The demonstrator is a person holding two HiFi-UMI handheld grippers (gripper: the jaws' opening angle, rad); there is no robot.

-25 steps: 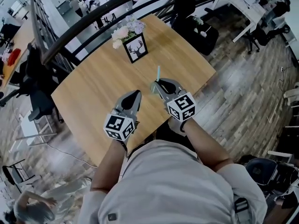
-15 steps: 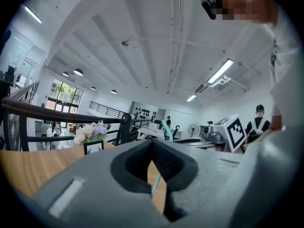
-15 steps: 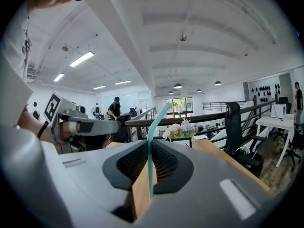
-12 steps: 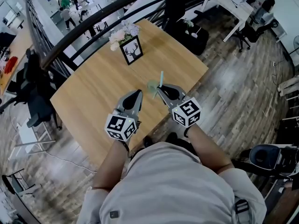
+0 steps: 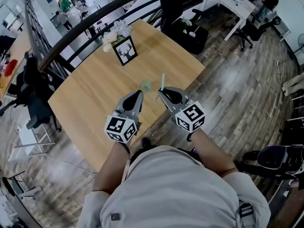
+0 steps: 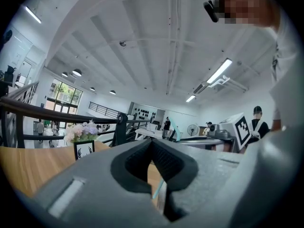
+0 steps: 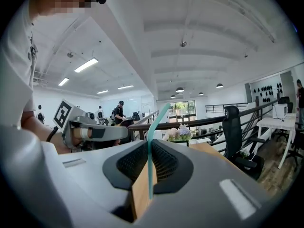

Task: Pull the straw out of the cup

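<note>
A light grey short-sleeved shirt (image 5: 175,189) has a small dark tab at 7 o'clock. The left gripper (image 5: 137,95) and right gripper (image 5: 161,93) have grey shells and black textured jaws. At 6 o'clock each carries a white marker cube, left cube (image 5: 121,128) and right cube (image 5: 190,117).

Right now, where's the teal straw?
Head view, right of centre: the teal straw stands upright, clamped in the right gripper, clear of the pale translucent cup to its left.

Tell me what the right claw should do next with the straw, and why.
Probably lower the right claw toward the table and lay the straw down. The teal straw is pinched upright between its jaws, and the cup stands apart from it on the table, so the straw looks fully out.
</note>
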